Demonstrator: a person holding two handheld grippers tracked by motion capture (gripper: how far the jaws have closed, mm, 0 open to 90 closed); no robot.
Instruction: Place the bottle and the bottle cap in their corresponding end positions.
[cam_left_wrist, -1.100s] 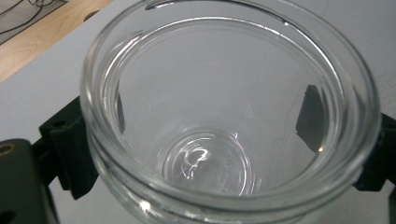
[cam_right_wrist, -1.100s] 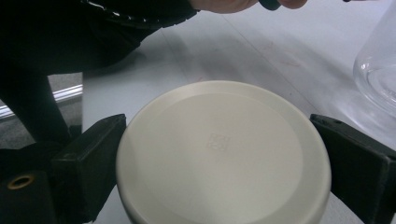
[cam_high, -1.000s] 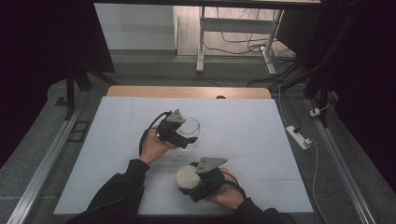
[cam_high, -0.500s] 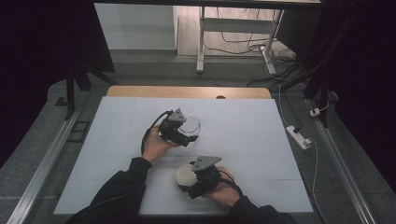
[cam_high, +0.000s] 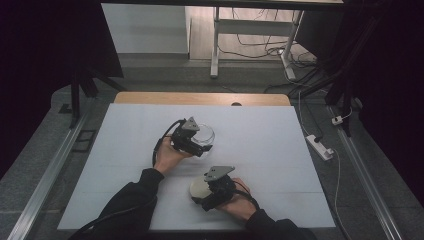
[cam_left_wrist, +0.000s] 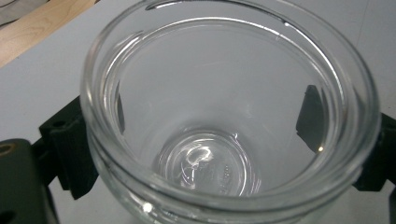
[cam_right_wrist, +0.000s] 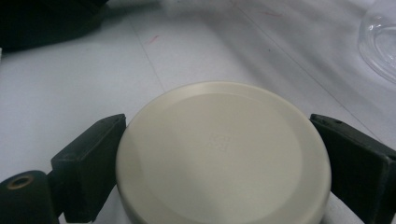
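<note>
Two grippers are engaged, one object each. My left gripper (cam_high: 199, 145) is clamped on the glass jar (cam_left_wrist: 224, 121), one jaw against each side of its wall; the jar stands mouth up near the middle of the white desk (cam_high: 260, 135). My right gripper (cam_high: 209, 192) is clamped on the cream lid (cam_right_wrist: 223, 156), jaws pressing its opposite edges, at the near edge of the desk. Jar and lid sit apart.
</note>
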